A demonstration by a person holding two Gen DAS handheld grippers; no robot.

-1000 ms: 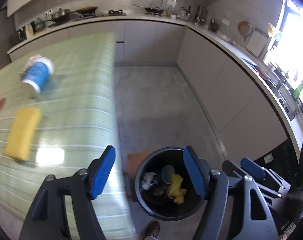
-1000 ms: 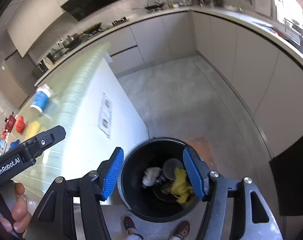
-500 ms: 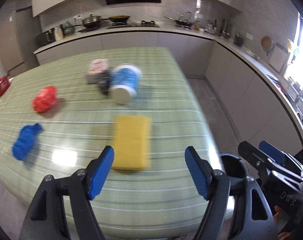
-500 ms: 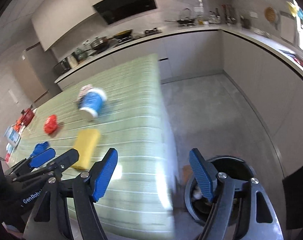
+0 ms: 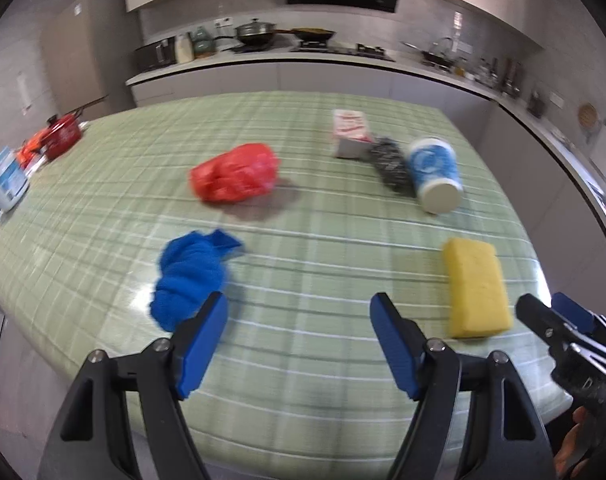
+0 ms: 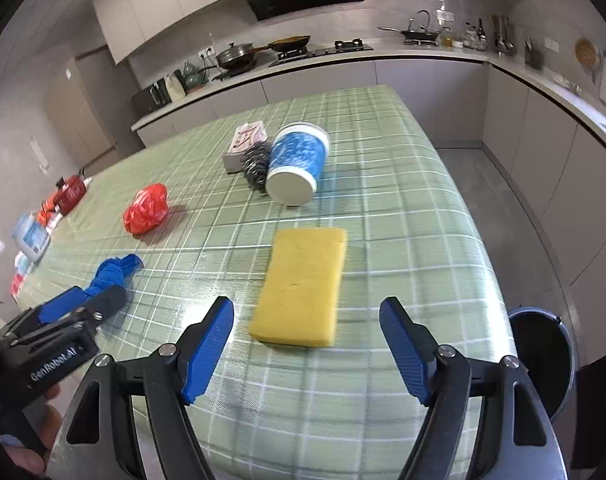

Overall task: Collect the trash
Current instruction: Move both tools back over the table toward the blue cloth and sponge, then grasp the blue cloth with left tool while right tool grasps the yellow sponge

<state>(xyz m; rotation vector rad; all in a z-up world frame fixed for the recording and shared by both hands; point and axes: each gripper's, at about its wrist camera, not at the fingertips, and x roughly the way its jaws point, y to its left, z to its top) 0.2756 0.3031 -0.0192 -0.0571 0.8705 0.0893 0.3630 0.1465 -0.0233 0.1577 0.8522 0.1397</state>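
The yellow sponge (image 6: 301,286) lies flat on the green checked surface (image 6: 403,208), at twelve o'clock just ahead of our right tongs (image 6: 306,346), which are spread and empty. We should straddle its narrow sides before squeezing. Our left tongs (image 5: 299,344), also spread and empty, have the blue rag (image 5: 191,276) at ten o'clock. The black bin (image 6: 543,356) sits on the floor at three o'clock; we cannot see its contents.
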